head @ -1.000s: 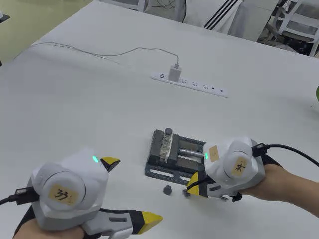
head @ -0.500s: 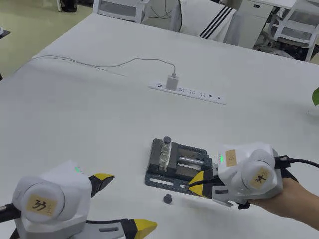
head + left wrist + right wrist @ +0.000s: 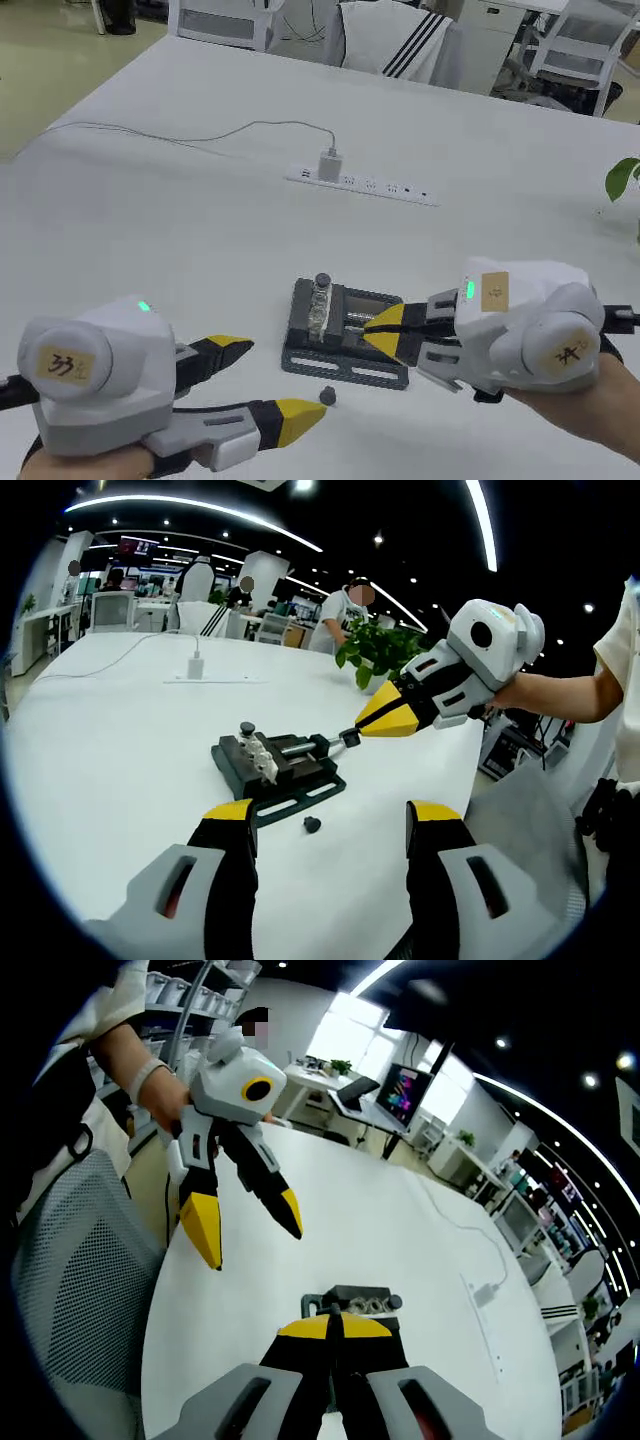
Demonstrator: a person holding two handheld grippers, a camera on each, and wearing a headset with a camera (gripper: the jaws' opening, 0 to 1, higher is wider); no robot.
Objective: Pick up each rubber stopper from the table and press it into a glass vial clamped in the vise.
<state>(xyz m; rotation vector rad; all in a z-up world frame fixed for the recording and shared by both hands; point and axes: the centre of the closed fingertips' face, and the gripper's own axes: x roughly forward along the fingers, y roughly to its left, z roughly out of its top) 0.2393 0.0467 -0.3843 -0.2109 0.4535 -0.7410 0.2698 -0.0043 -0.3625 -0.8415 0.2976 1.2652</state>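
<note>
The small dark vise sits on the white bench toward its near edge, with clear glass vials clamped in a row in it; how many there are I cannot tell; the one at the far end carries a dark rubber stopper on top. A loose stopper lies on the bench just beside the near edge of the vise's base, touching neither gripper. The left gripper, held low at the near-left of the bench, has its yellow-tipped jaws spread wide and grips nothing; in the left gripper view the loose stopper lies just ahead, between the two tips. The right gripper reaches in from the right with its jaws closed together and nothing visible between them; its tips point at the screw side of the vise and hang just above it; whether they touch it I cannot tell. Farther back on the bench lies a white power strip with a charger plugged in; a cable trails from it toward the far-left edge; a leafy plant stands beyond the bench.
</note>
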